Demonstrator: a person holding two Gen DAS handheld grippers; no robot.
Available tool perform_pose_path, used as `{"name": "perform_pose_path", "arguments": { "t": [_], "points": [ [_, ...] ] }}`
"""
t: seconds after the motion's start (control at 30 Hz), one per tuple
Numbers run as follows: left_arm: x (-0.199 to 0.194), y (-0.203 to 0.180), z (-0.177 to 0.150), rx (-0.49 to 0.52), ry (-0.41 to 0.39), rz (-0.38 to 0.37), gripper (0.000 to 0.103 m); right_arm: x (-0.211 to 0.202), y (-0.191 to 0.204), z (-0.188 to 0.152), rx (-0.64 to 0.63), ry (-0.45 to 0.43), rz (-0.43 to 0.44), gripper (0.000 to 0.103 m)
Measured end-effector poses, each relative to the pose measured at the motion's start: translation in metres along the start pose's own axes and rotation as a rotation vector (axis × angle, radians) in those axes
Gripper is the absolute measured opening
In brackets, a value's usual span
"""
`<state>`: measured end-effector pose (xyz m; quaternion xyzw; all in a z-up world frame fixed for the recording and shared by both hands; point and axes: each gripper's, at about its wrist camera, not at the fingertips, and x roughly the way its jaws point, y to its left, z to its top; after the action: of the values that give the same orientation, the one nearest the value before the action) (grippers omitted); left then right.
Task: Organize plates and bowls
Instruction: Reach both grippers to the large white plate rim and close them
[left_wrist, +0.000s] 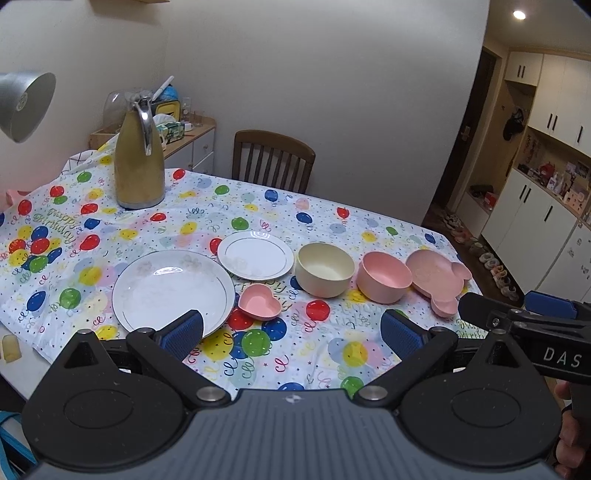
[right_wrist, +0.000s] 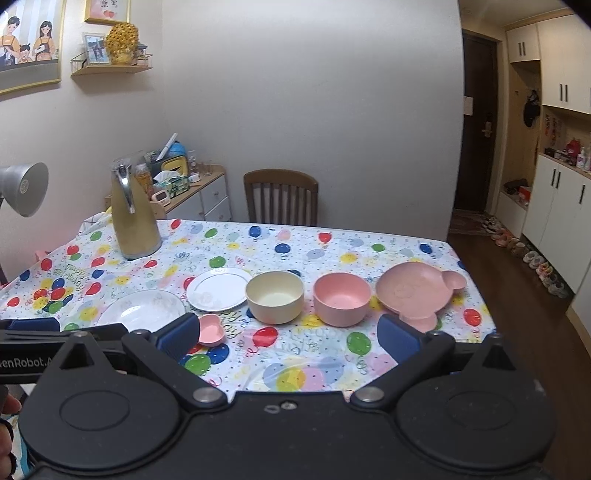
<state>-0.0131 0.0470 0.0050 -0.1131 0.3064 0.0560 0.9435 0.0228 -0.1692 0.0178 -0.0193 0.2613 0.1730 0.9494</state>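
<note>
Both hand-held grippers, left gripper (left_wrist: 291, 330) and right gripper (right_wrist: 288, 332), hover wide open and empty at the table's six o'clock edge, apparently poised to choose among large plate (left_wrist: 173, 291), small plate (left_wrist: 255, 255), cream bowl (left_wrist: 325, 269), pink bowl (left_wrist: 384, 277), heart dish (left_wrist: 258, 306) and bear-shaped plate (left_wrist: 439, 277) strung from nine to three o'clock.

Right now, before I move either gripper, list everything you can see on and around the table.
Large white plate: 1, white, table left.
Small white plate: 1, white, behind it.
Heart-shaped dish: 1, pink, front centre.
Cream bowl: 1, centre.
Pink bowl: 1, right of cream.
Mouse-eared plate: 1, pink, far right.
Gold jug: 1, back left.
Wooden chair: 1, brown, behind table.
Left gripper: open.
Right gripper: open.
</note>
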Motion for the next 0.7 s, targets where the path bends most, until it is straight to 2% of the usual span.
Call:
{"name": "perform_pose_path", "arguments": {
  "t": [0.37,0.53,0.7],
  "points": [
    [0.043,0.062,0.002,-0.149,0.04,0.127,0.103,0.074,0.029,0.008,-0.107,0.056,0.161,0.103],
    [0.07,0.089,0.009,-0.186,0.053,0.189,0.103,0.121,0.046,0.012,-0.14,0.124,0.242,0.102],
    [0.1,0.112,0.016,-0.212,0.075,0.239,0.103,0.165,0.068,0.016,-0.215,0.151,0.278,0.101]
  ]
}}
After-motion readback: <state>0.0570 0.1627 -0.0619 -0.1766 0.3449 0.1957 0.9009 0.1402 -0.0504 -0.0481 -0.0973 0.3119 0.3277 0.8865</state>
